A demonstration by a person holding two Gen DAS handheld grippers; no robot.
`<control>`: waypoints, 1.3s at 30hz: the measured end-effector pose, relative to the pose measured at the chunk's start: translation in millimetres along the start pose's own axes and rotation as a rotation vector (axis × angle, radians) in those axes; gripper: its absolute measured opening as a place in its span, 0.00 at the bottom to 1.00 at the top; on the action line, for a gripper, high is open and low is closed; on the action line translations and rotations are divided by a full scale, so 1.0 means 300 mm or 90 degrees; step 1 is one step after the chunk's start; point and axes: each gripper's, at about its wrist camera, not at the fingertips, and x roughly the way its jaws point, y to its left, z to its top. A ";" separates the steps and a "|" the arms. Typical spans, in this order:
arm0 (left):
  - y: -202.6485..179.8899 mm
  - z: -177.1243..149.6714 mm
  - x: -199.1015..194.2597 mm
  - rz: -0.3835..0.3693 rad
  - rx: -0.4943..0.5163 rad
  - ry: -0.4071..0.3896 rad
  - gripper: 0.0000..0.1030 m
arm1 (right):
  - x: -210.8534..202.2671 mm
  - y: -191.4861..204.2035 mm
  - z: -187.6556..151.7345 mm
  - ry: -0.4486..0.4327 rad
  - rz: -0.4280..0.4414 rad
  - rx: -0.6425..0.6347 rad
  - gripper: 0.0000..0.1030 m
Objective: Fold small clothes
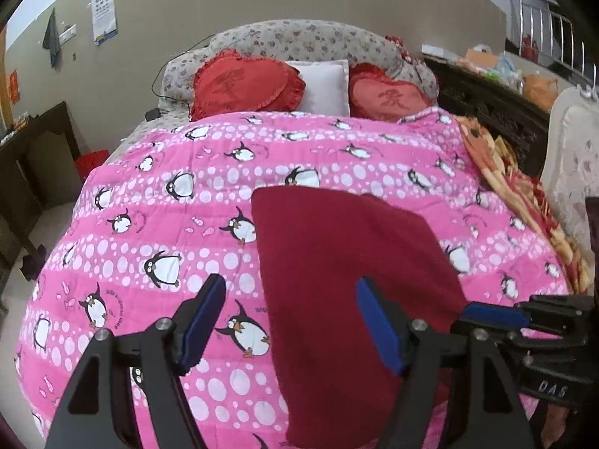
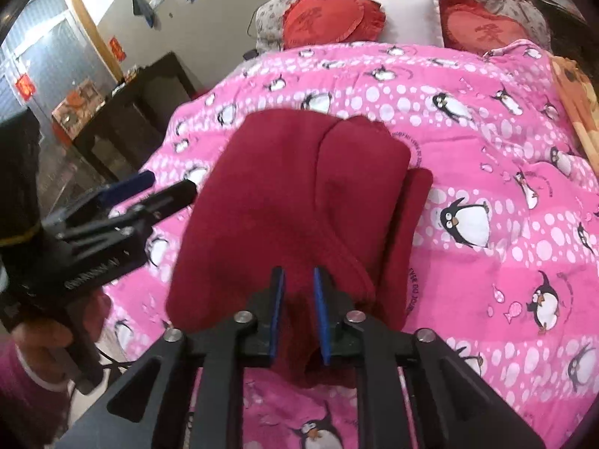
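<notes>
Garment [image 2: 284, 194], dark red, lies folded on your pink penguin quilt [image 2: 486, 172]; your right claw [image 2: 297, 314] pinches its near edge, your left claw [image 1: 290, 321] spread wide, holding nothing.

Near end of red garment [image 1: 337, 299] runs off left wrist view's bottom edge; in right wrist view right gripper [image 2: 298, 314] hides its near hem (grip unclear), wall poster [image 1: 103, 9] txt too small to read

one garment [image 2: 284, 202], two heart cushions [image 1: 245, 88], perhaps one pillow [image 1: 324, 86]
</notes>
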 end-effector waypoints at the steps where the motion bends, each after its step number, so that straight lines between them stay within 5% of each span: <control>1: 0.005 0.003 -0.005 -0.002 -0.008 -0.003 0.75 | -0.008 0.010 0.005 -0.005 -0.012 -0.003 0.03; 13: 0.003 0.036 -0.036 0.003 -0.021 -0.012 0.80 | -0.075 0.016 0.023 -0.061 -0.139 0.004 0.12; 39: -0.001 0.020 -0.032 0.012 -0.024 -0.010 0.80 | -0.066 0.001 0.041 -0.072 -0.166 0.019 0.21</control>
